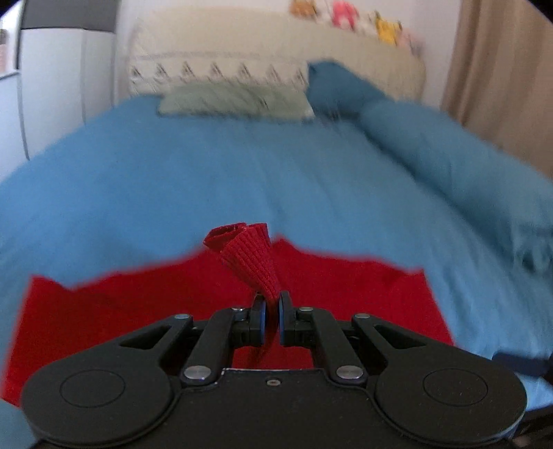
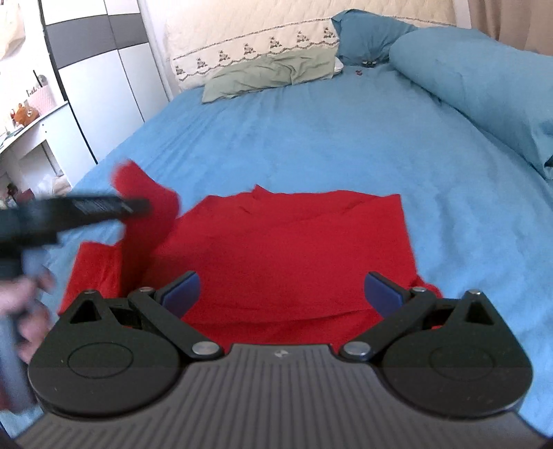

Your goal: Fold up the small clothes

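On the blue bed (image 2: 311, 138) a red garment (image 2: 283, 248) lies spread flat, its ribbed cuff (image 1: 254, 262) lifted and pinched tight in the left gripper (image 1: 272, 319), while the right gripper (image 2: 281, 293) hovers wide open above the cloth.

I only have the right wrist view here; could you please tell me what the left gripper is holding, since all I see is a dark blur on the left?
Observer: The left gripper is shut on a ribbed cuff of the red sweater, which stands up bunched above the pads.
Operator: Thank you. Is any of it loose below the jaws?
Observer: Yes, a strip of red fabric hangs down between them.
Operator: And what lies beyond that gripper?
Observer: The blue bedsheet, and blurred toys atop the headboard.
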The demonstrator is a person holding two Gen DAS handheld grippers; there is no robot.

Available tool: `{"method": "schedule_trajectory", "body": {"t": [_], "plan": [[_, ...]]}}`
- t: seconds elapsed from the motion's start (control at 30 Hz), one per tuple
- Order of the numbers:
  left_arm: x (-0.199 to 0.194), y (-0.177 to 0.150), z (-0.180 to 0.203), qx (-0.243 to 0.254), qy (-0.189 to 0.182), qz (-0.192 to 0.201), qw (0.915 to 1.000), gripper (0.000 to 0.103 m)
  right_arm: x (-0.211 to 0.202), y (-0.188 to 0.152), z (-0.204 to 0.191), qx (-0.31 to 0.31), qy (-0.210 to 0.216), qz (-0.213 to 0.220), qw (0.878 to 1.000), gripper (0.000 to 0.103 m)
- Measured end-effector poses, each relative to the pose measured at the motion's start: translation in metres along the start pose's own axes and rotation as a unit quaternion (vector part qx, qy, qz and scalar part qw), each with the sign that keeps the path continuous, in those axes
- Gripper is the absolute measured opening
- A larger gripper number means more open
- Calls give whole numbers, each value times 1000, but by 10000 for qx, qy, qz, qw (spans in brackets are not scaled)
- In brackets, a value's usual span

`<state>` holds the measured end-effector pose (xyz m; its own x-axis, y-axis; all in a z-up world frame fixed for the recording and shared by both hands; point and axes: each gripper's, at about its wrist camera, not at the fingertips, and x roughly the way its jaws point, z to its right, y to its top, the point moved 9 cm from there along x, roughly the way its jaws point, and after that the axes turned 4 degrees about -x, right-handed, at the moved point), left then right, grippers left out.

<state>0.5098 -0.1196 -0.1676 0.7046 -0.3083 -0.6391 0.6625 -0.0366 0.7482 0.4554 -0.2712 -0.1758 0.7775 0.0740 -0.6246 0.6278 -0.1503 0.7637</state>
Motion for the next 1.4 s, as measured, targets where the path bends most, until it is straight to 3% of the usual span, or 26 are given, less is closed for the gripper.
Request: {"method": "schedule_trajectory", "body": {"t": [0.17,0.3,0.37,0.43,0.63,0.83,1.07,1.17,1.3,1.37,1.4], "plan": [[40,-33,16,247,148,-454,9986,7,16,-16,32,189,189,-138,9995,103],[52,-45,16,146,184,-620,9978,10,25,-20,48,253,265,-191,9991,103],[51,-41,18,36,90,-579,9983,22,27,-20,52,225,269,-200,9992,103],[45,-44,19,83,-4,-575,9983,48,26,-18,52,178,284,-209,9992,103],[-1,-28,-8,78,297,-353,9989,69,23,-5,49,155,385,-290,9987,103],[-32,-30,-83,-185,1047,-403,9935,71,32,3,23,457,657,-535,9954,103],[-47,-40,-143,-474,1399,-465,9879,71,69,2,-16,806,544,-677,9930,102],[-53,-44,-159,-571,1495,-529,9857,71,92,-4,-28,966,472,-867,9904,83],[-59,-49,-177,-729,1579,-548,9832,71,115,-14,-32,1020,166,-1088,9887,65],[-61,-54,-183,-738,1620,-593,9822,71,122,-16,-32,995,-75,-1155,9883,46],[-62,-56,-185,-730,1644,-621,9817,71,124,-15,-32,975,-131,-1169,9883,41]]}}
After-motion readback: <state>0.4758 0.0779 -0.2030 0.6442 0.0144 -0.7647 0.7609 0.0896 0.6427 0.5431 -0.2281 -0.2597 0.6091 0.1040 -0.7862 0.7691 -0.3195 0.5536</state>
